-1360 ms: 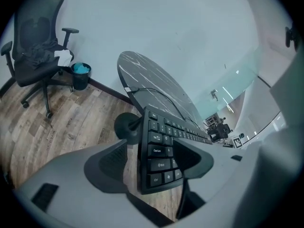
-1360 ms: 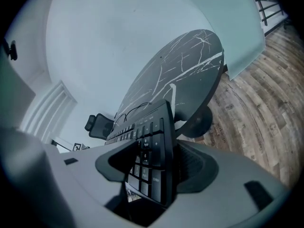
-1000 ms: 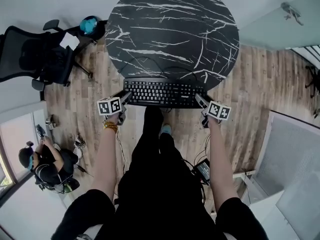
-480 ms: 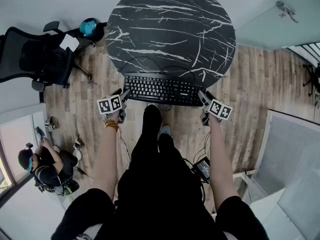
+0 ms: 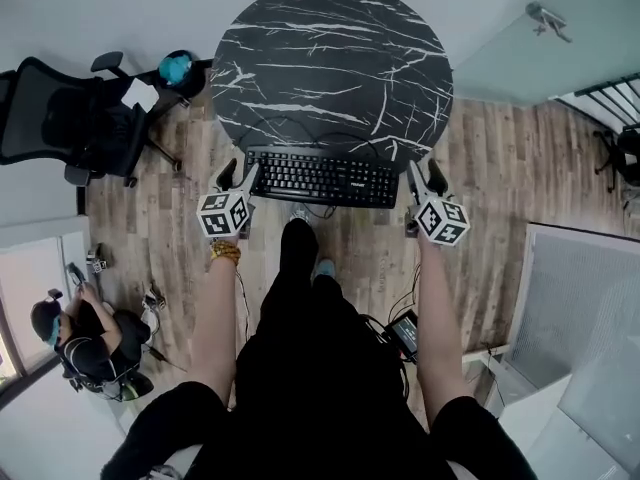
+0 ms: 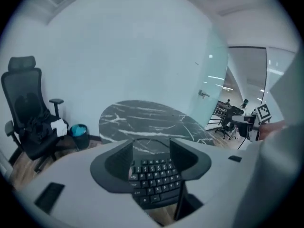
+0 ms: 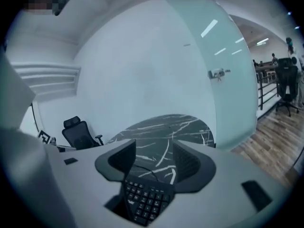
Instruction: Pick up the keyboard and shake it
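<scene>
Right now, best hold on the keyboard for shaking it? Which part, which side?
The keyboard's two short ends, from left and right, jaws spanning front edge to back edge. It is long and flat, so end holds keep it level. The left gripper and right gripper hold it so, though the left's jaws have just been opening a little.

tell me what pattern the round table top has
The round table top is black marble with white veins, clearest in the head view.
</scene>
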Action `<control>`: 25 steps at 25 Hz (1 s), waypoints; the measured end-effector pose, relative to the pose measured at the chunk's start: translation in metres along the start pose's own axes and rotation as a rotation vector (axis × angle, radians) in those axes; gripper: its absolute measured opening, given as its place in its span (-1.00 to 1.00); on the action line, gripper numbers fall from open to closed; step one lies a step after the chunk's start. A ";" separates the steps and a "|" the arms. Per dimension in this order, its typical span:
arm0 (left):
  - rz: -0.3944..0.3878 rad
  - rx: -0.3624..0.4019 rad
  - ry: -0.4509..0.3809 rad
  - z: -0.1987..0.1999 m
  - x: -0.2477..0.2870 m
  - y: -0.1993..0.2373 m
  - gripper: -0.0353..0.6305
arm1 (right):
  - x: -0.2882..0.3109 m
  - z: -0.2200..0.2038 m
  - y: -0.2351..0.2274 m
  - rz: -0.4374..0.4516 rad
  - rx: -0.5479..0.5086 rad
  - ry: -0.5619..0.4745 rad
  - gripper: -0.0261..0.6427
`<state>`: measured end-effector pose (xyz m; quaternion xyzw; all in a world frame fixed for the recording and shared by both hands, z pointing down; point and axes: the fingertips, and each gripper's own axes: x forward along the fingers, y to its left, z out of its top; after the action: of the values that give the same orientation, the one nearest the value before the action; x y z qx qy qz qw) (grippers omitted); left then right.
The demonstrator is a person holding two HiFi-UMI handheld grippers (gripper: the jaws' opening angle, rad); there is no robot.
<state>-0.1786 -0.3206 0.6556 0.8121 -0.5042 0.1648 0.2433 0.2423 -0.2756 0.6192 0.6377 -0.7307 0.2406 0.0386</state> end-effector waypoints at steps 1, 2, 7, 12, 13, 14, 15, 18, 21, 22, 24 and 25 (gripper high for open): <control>-0.002 0.027 -0.039 0.015 -0.005 -0.010 -0.15 | -0.005 0.014 0.011 0.007 -0.034 -0.033 -0.18; -0.003 0.051 -0.077 0.029 -0.010 -0.020 -0.17 | -0.010 0.028 0.022 0.008 -0.069 -0.066 -0.24; -0.011 0.154 -0.249 0.083 -0.047 -0.077 -0.25 | -0.041 0.080 0.083 0.018 -0.191 -0.219 -0.34; 0.020 0.265 -0.401 0.111 -0.089 -0.131 -0.41 | -0.070 0.107 0.150 -0.003 -0.237 -0.337 -0.36; 0.024 0.289 -0.423 0.112 -0.097 -0.143 -0.46 | -0.076 0.108 0.164 0.004 -0.238 -0.354 -0.37; 0.026 0.308 -0.443 0.110 -0.104 -0.153 -0.53 | -0.083 0.107 0.178 0.019 -0.243 -0.366 -0.38; 0.026 0.320 -0.460 0.108 -0.112 -0.163 -0.59 | -0.091 0.105 0.191 0.036 -0.252 -0.377 -0.37; 0.027 0.346 -0.509 0.104 -0.134 -0.185 -0.71 | -0.112 0.097 0.223 0.073 -0.295 -0.403 -0.40; 0.033 0.371 -0.543 0.105 -0.154 -0.200 -0.74 | -0.131 0.090 0.244 0.086 -0.334 -0.425 -0.47; 0.032 0.377 -0.545 0.103 -0.160 -0.205 -0.75 | -0.139 0.086 0.247 0.084 -0.342 -0.430 -0.51; 0.031 0.385 -0.547 0.095 -0.169 -0.214 -0.76 | -0.153 0.078 0.251 0.080 -0.350 -0.432 -0.60; 0.031 0.386 -0.547 0.091 -0.173 -0.218 -0.76 | -0.158 0.073 0.254 0.080 -0.354 -0.427 -0.63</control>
<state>-0.0562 -0.1627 0.4422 0.8496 -0.5225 0.0368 -0.0618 0.0488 -0.1424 0.4202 0.6280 -0.7775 -0.0293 -0.0151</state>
